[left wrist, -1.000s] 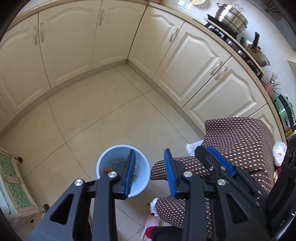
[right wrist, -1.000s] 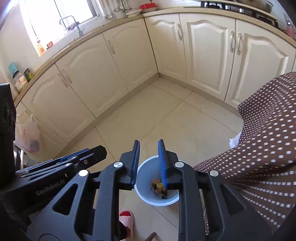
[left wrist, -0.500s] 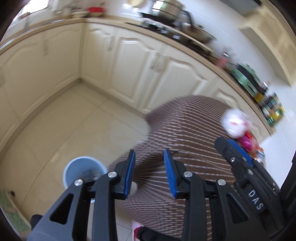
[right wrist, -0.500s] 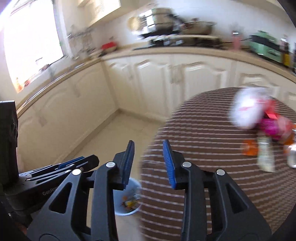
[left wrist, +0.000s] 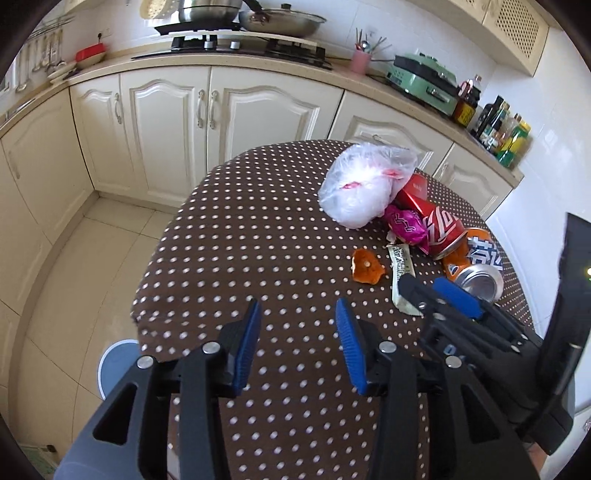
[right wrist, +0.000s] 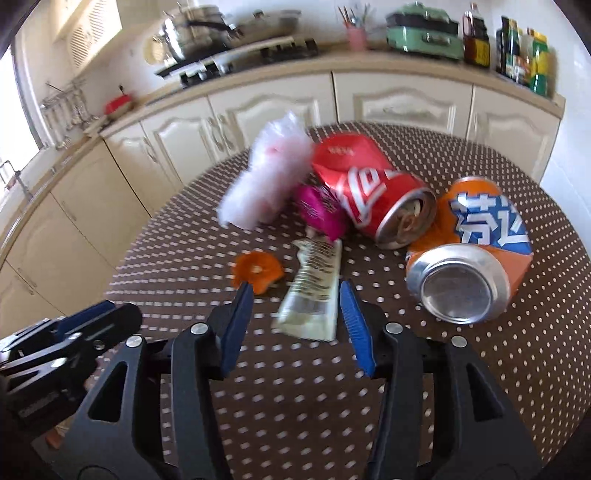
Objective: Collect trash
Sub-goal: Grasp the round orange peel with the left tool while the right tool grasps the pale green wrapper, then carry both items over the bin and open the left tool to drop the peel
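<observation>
Trash lies on a round table with a brown dotted cloth: a white plastic bag, a pink wrapper, a red cola can, an orange can, an orange peel and a pale snack wrapper. My left gripper is open and empty above the table's near part. My right gripper is open, its blue pads on either side of the pale wrapper, just above it. The orange peel lies by its left finger. The orange can lies to the right.
A blue-rimmed trash bin stands on the tiled floor at the table's left. Cream cabinets run behind, with a stove and pans and bottles on the counter. The right gripper's body shows at the right in the left wrist view.
Both grippers swung up and right from over the bin on the floor to the table. Both jaws have opened wider. The right gripper now straddles the pale wrapper.
</observation>
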{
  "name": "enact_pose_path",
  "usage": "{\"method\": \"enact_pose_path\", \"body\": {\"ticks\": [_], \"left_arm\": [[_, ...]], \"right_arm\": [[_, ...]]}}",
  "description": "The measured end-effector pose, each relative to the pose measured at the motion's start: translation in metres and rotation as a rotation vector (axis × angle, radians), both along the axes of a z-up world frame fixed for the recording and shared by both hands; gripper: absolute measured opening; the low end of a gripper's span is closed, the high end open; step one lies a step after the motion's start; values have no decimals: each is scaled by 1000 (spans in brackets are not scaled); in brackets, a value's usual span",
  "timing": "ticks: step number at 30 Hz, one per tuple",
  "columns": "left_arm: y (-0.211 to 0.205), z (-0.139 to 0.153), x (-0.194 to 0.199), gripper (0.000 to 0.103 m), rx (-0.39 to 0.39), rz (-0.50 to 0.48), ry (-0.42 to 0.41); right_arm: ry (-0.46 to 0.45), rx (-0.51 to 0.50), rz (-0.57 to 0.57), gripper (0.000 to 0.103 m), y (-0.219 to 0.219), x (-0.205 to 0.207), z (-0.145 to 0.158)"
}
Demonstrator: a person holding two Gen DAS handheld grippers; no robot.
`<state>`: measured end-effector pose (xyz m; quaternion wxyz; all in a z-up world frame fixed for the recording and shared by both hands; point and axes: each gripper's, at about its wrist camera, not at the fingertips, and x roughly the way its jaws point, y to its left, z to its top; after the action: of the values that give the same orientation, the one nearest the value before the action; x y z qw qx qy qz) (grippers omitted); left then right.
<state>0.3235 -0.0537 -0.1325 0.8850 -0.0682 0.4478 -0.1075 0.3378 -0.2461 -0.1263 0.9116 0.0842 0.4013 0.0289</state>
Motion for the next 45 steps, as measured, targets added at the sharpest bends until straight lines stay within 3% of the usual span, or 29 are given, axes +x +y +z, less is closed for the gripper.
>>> {"method": "enact_pose_path", "body": {"ticks": [6,7,8,11,19,31,34,38,45], "left_arm": [[-16,-8,18,44,25,-17,20],[-19,-10,21,44,25,-21,24],[-22,-12,23,45,25,-25,29],[-29,-16,30,46,26,-36,35],[-61,-28,44,48,29,-131,49],[-99,-36,58,49,179,-178,-35],[-105,-36,56,36,225,-180,-65],[-98,-34,54,35,189,-168,-67],[-49,-12,33,34,80,-68,-105]], "right_arm": [[57,-43,7,50,-7,17,-17],[56,-56,16,47,-7,18,-18],[53,-67,18,27,-5,19,-19],[32,-13,20,17,-15,16,-19],[-111,58,-35,16,-39,-9,-1],[-133,143,-44,16,-50,-6,2],[-130,148,-35,16,-50,-5,2],[-132,150,-31,16,-48,-6,3],[-145,148,4,16,-33,-12,12]]}}
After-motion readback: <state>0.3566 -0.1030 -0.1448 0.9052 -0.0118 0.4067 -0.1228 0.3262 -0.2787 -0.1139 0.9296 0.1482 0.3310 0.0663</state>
